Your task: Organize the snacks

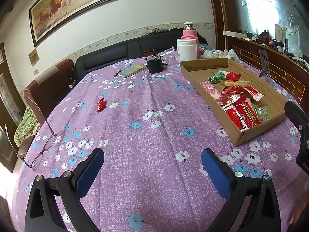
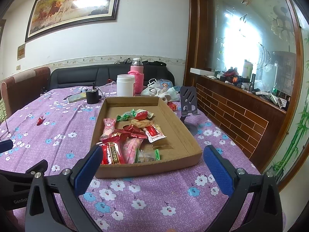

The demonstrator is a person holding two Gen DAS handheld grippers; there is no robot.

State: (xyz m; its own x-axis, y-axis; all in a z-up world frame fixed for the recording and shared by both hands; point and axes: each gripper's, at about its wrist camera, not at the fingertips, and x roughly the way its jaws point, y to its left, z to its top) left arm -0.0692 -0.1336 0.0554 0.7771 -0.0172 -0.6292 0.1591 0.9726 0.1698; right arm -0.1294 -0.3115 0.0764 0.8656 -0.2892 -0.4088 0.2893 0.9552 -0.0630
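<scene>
— What lies on the purple flowered tablecloth [image 1: 139,100]?

— A shallow brown cardboard tray [image 2: 180,133] holding wrapped snacks [image 2: 133,135]; one small red snack packet [image 1: 100,104] lies apart.

— Your grippers?

— My left gripper [image 1: 152,157] and right gripper [image 2: 152,154] both gape wide, empty.

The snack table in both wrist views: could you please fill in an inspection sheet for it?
Surface: purple floral tablecloth, covering the table.
Job's things: cardboard tray holding mixed wrapped snacks; one red snack packet lies loose on the cloth, left of the tray.
Clutter: eyeglasses, notebook, black pot, white jar, pink bottle, phone stand.
Grippers: left hand-held gripper and right hand-held gripper both open, empty.
Cables: nothing seen.
Surroundings: dark sofa, framed painting.
</scene>
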